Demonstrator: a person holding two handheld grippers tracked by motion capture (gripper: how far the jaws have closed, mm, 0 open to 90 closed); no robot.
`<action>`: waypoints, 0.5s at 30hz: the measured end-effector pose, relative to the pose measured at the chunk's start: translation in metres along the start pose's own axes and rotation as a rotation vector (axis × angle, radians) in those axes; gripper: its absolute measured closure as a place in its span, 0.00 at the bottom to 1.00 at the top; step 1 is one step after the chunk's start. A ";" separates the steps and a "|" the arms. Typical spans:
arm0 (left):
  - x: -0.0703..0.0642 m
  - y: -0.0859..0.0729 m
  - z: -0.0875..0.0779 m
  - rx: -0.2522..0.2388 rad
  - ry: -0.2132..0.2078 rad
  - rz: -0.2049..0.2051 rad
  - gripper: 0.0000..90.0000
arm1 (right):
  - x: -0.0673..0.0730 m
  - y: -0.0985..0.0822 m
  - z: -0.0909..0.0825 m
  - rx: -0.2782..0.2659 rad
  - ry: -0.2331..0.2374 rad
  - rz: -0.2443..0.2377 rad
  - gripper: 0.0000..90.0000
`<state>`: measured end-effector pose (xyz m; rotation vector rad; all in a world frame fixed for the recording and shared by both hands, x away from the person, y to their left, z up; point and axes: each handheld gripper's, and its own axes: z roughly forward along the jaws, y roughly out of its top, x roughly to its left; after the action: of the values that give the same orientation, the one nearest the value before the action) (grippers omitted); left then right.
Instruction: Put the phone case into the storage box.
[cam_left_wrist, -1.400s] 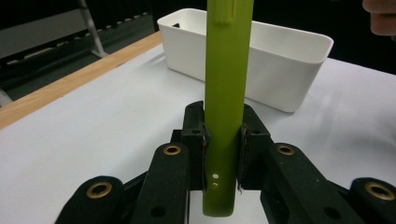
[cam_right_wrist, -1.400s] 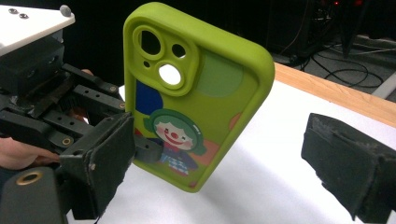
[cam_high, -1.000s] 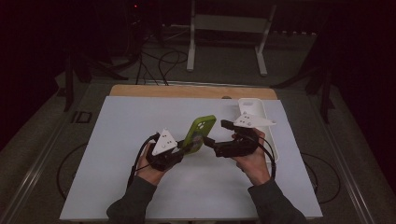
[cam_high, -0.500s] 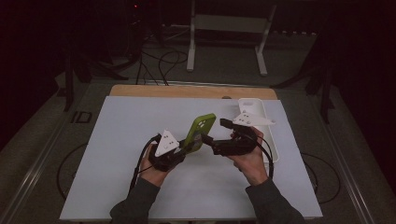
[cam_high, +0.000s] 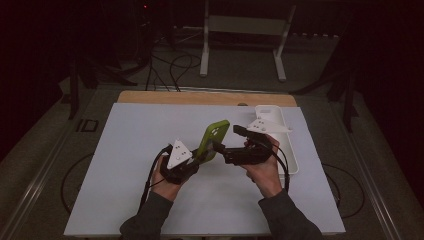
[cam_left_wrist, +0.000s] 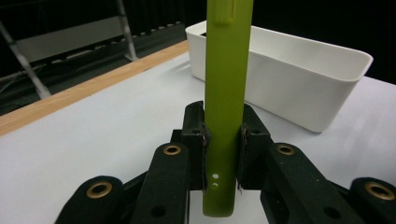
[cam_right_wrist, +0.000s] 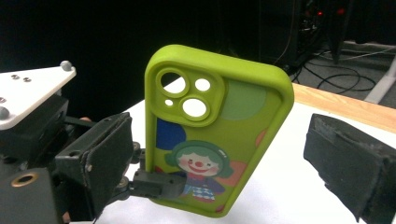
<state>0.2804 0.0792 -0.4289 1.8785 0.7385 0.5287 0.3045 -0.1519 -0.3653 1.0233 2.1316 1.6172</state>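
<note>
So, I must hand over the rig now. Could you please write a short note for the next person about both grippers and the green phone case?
Left gripper: fingers shut on the lower end of the green phone case, holding it upright above the table.
Right gripper: fingers open, one on each side of the case, not touching it.
White bin: behind the case, near the table's right edge.
Done: case lifted and presented to the right gripper.
Left: probably close the right fingers on the case, then maybe move it to the bin.
</note>
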 end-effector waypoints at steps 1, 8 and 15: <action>0.000 0.000 0.000 -0.002 0.005 -0.001 0.86 | 0.000 0.000 0.000 -0.001 0.000 0.004 0.09; -0.003 -0.002 0.002 -0.002 0.019 -0.003 0.86 | 0.002 0.001 0.003 -0.011 -0.001 0.024 0.09; -0.006 -0.004 0.004 -0.018 0.041 -0.015 0.86 | 0.001 0.002 0.004 -0.022 -0.008 0.042 0.09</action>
<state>0.2773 0.0739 -0.4340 1.8485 0.7716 0.5645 0.3071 -0.1483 -0.3649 1.0727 2.0960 1.6488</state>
